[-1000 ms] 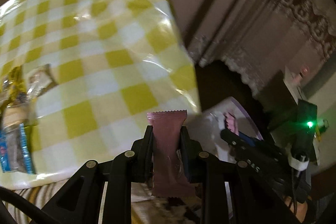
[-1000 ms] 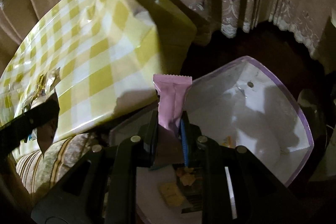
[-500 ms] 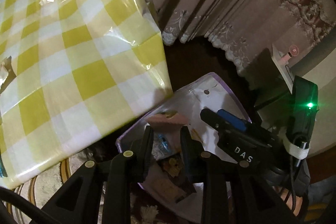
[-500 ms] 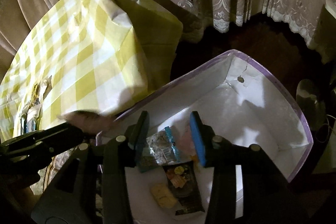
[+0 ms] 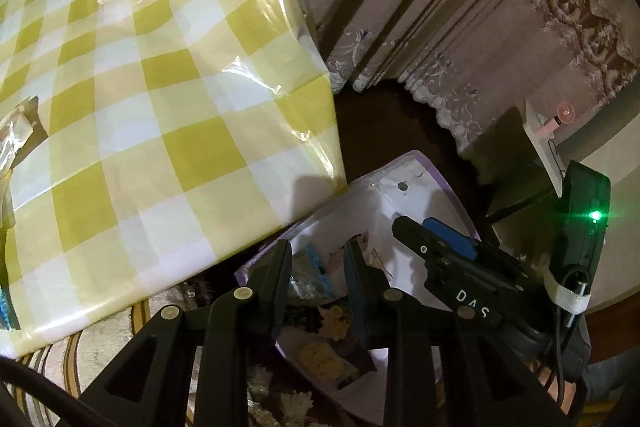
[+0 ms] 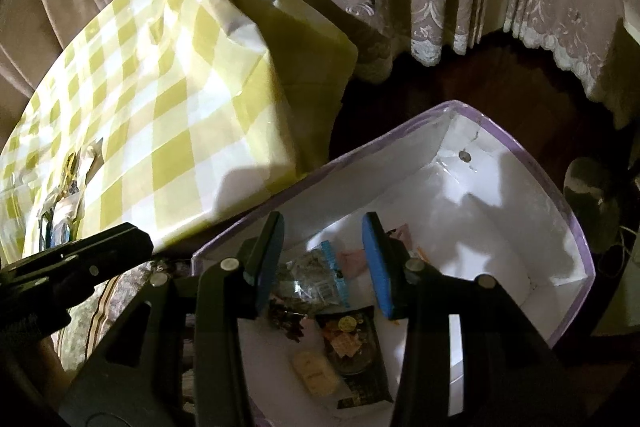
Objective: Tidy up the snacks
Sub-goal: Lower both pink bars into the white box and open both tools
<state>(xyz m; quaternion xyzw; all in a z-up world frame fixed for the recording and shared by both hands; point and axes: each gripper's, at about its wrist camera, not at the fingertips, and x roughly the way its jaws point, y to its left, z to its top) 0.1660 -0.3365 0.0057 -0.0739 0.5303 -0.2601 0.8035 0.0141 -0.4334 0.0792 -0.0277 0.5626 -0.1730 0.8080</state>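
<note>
I am holding both grippers over the box (image 6: pixel 576 247), where the snacks (image 6: pixel 320 277) are lying, so anything let go lands inside. My left gripper (image 5: pixel 318 259) and right gripper (image 6: pixel 324 239) are both standing apart, gripping nothing. More snacks (image 6: pixel 64 203) are waiting on the checked counter (image 6: pixel 168 115) beside the box; its corner is crowding the box's rim.

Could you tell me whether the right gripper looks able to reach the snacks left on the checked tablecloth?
Probably not directly: the right gripper hangs open over the box, and the left gripper sits between it and the snacks.
</note>
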